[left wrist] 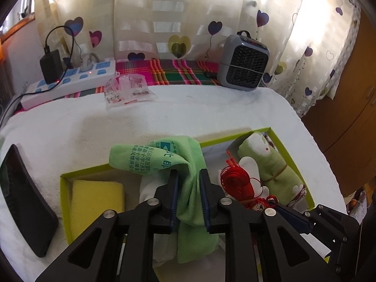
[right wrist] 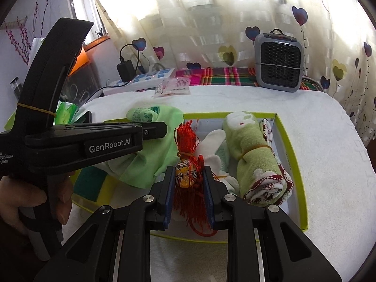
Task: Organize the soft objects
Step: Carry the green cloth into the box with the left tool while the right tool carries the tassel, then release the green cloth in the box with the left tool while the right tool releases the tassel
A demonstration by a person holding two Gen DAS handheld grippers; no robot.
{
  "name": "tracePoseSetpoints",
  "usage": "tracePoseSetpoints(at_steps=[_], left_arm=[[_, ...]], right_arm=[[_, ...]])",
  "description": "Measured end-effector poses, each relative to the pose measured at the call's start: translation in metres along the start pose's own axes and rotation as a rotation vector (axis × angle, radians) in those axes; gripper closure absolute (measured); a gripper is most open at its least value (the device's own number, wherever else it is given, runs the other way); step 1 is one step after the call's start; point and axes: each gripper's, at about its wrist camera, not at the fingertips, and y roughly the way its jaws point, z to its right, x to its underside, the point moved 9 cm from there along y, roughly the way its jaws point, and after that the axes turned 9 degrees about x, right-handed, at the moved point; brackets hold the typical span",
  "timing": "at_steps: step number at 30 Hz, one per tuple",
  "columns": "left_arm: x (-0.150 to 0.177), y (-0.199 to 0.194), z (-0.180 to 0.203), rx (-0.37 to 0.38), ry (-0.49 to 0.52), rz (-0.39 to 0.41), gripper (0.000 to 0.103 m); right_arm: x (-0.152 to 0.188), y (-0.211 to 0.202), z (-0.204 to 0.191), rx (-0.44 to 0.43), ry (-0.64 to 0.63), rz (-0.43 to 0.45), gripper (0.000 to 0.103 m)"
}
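Holding: left gripper (left wrist: 188,176) loosely around green cloth (left wrist: 162,155) | right gripper (right wrist: 189,174) pinching tassel charm (right wrist: 186,172) | white towel (left wrist: 164,112)

Bright daylight through backlit curtain (left wrist: 164,11), glare there; fisheye edges warped, dark.

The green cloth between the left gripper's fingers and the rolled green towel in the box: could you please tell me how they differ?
The green cloth hangs loose and crumpled; the rolled green towel is a tight roll bound by a rubber band. The cloth is plain green with printed text; the towel has white figures and a red-patterned edge. The cloth sits between the left gripper fingers; the towel lies untouched. Both are green, soft, and at the yellow-rimmed box.
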Motion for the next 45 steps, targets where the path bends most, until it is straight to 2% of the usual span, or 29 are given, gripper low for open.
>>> tracePoseSetpoints(at_steps=[9, 18, 22, 45], left_arm=[[0.002, -0.001, 0.003, 0.002, 0.004, 0.004, 0.072], [0.001, -0.013, 0.003, -0.004, -0.007, 0.03, 0.069], [0.003, -0.02, 0.003, -0.003, -0.01, 0.039, 0.069], [0.033, -0.069, 0.005, -0.051, -0.006, 0.086, 0.069]], right_arm=[[0.0, 0.0, 0.0, 0.009, -0.011, 0.001, 0.079], [0.001, -0.003, 0.0, 0.018, -0.021, 0.008, 0.077], [0.001, -0.004, 0.001, 0.018, -0.016, 0.012, 0.068], [0.008, -0.028, -0.001, 0.032, -0.005, 0.043, 0.063]])
